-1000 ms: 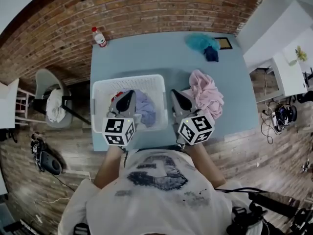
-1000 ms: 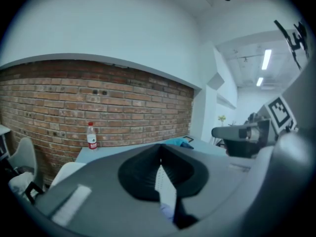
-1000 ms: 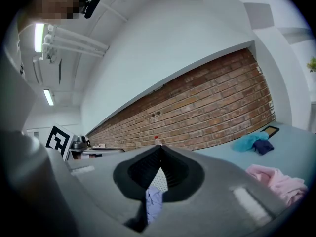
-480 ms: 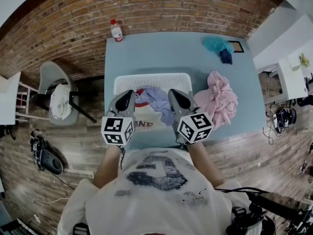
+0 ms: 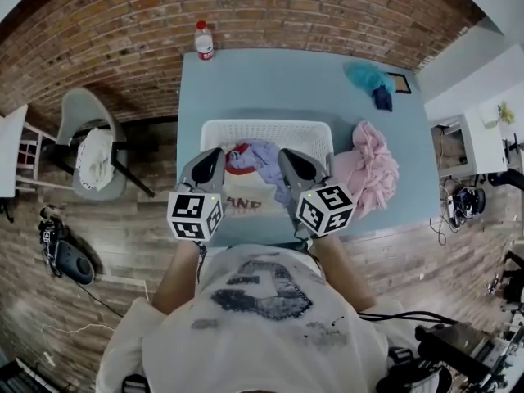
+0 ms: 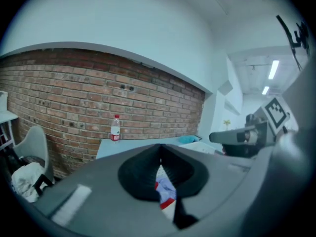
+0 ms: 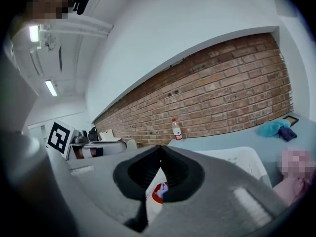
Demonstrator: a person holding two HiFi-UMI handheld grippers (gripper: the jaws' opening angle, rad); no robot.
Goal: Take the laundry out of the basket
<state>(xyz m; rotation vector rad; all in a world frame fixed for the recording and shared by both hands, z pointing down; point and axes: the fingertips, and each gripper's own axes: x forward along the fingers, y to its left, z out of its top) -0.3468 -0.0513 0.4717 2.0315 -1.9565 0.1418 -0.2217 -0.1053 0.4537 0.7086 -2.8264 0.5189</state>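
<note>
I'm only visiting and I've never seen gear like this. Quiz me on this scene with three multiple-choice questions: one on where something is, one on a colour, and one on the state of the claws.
1. Where is the pink heap of clothes?
A. on the chair
B. on the table, beside the basket
C. inside that basket

2. What colour is the basket?
A. black
B. yellow
C. white

3. How do the jaws of the left claw and the right claw stand?
A. both closed
B. both wide apart
C. one closed, one wide apart

Answers:
1 B: the head view shows the heap on the blue tabletop, just right of the basket.
2 C: its walls are plain white.
3 A: in each claw's own view the jaw tips meet.
</note>
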